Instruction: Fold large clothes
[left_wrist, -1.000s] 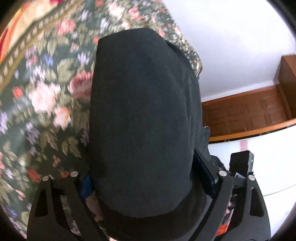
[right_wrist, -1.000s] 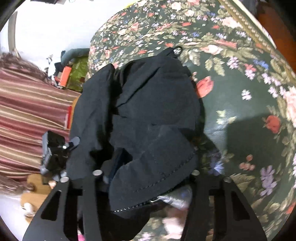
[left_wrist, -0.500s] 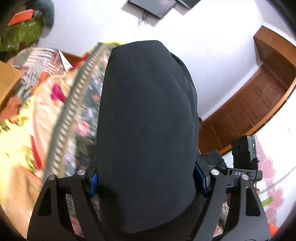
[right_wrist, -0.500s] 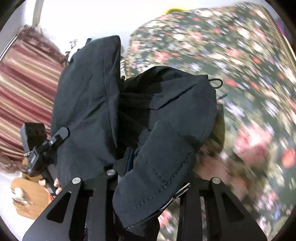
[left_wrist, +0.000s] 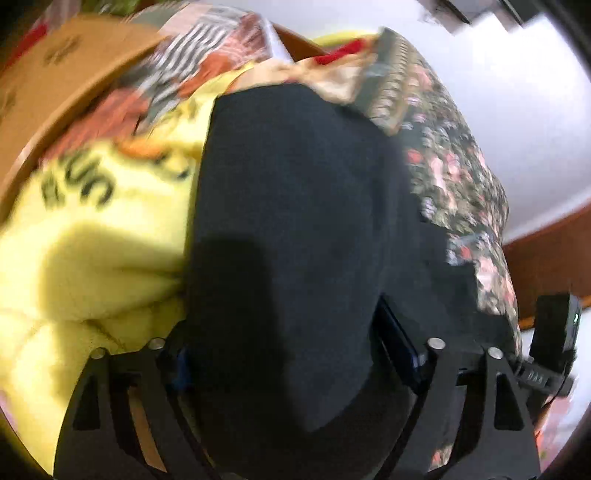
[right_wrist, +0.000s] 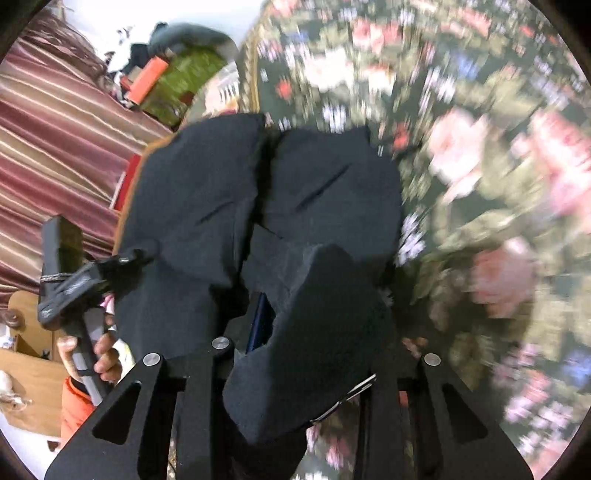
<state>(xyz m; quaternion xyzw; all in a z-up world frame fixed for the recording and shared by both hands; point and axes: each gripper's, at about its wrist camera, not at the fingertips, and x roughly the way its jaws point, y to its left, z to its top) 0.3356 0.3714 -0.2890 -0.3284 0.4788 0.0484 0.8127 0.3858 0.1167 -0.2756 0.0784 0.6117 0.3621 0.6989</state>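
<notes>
One thick black folded garment (left_wrist: 295, 240)

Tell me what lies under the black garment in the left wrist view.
Under the black fabric garment a yellow printed blanket and dark floral bedspread show at its sides; directly beneath is covered.

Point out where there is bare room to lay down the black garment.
Bare: the dark floral bedspread right of the black fabric garment, open to the picture's edge in the right wrist view. Crowded: on the garment's left in the left wrist view, a yellow printed blanket, a brown cardboard box and striped cloth bunch together.
</notes>
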